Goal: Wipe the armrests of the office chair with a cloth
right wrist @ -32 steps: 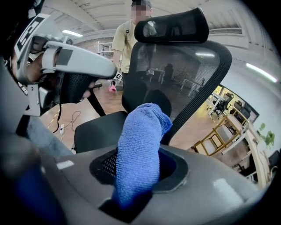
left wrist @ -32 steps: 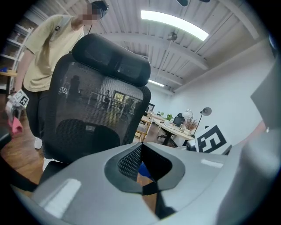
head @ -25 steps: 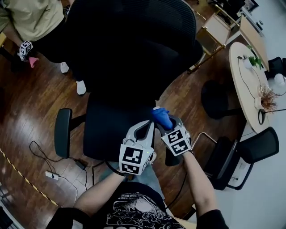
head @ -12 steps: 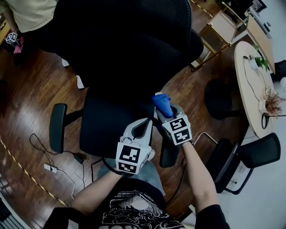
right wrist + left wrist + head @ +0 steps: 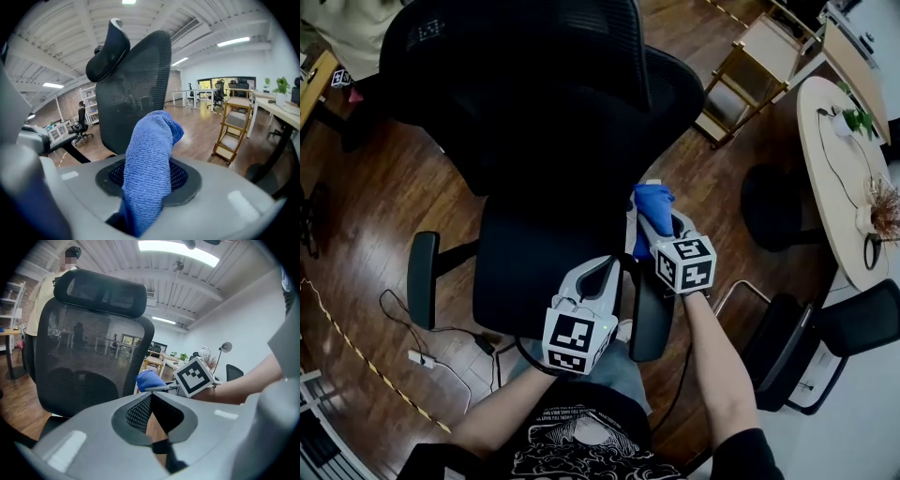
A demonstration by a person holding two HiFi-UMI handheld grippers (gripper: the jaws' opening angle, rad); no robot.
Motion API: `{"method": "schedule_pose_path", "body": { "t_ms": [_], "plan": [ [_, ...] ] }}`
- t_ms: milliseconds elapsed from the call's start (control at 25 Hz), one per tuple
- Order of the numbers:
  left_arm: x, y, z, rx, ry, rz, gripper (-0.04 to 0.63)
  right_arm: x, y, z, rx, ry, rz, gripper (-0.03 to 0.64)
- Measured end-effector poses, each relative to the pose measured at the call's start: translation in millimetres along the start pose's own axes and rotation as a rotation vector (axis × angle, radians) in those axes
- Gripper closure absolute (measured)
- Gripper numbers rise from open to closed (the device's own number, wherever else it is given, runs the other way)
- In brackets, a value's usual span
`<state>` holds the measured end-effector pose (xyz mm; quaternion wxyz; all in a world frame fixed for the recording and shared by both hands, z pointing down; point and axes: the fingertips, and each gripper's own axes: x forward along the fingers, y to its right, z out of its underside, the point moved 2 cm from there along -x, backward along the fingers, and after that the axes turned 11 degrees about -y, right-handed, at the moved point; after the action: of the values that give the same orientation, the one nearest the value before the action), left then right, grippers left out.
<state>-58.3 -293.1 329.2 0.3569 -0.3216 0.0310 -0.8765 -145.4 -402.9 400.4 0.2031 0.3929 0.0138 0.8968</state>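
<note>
A black mesh office chair (image 5: 548, 141) fills the middle of the head view. Its left armrest (image 5: 422, 279) and right armrest (image 5: 650, 319) flank the seat. My right gripper (image 5: 651, 223) is shut on a blue cloth (image 5: 654, 201) over the rear end of the right armrest; whether the cloth touches it is unclear. In the right gripper view the cloth (image 5: 152, 154) hangs out between the jaws, before the chair's backrest (image 5: 136, 89). My left gripper (image 5: 607, 267) is shut and holds nothing, over the seat's front right corner. In the left gripper view the backrest (image 5: 89, 362) stands ahead.
A round table (image 5: 839, 178) with a plant stands at the right, with a wooden step shelf (image 5: 750, 70) behind it. A second black chair (image 5: 825, 323) is at the lower right. A cable and power strip (image 5: 417, 358) lie on the wooden floor at left.
My right gripper has slid the blue cloth along the right armrest toward the backrest, uncovering the armrest's front. The left gripper has stayed near the seat's front.
</note>
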Motion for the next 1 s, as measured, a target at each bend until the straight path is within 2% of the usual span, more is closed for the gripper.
{"method": "schedule_pose_path", "body": {
  "t_ms": [120, 200, 520, 880, 1000],
  "plan": [
    [4, 5, 2, 0.010, -0.015, 0.000, 0.592, -4, 18, 1, 0.125, 0.037, -0.015, 0.477],
    [8, 9, 1, 0.021, -0.019, 0.002, 0.592, -7, 30, 3, 0.169, 0.049, -0.014, 0.477],
    [13, 24, 9, 0.036, -0.048, 0.022, 0.592, -29, 51, 24, 0.201, 0.053, 0.015, 0.477],
    [18, 44, 18, 0.067, -0.073, 0.078, 0.592, -59, 64, 58, 0.307, 0.079, 0.064, 0.477],
    [21, 46, 18, 0.073, -0.070, 0.088, 0.592, -68, 62, 64, 0.312, 0.089, 0.066, 0.477]
  ]
}}
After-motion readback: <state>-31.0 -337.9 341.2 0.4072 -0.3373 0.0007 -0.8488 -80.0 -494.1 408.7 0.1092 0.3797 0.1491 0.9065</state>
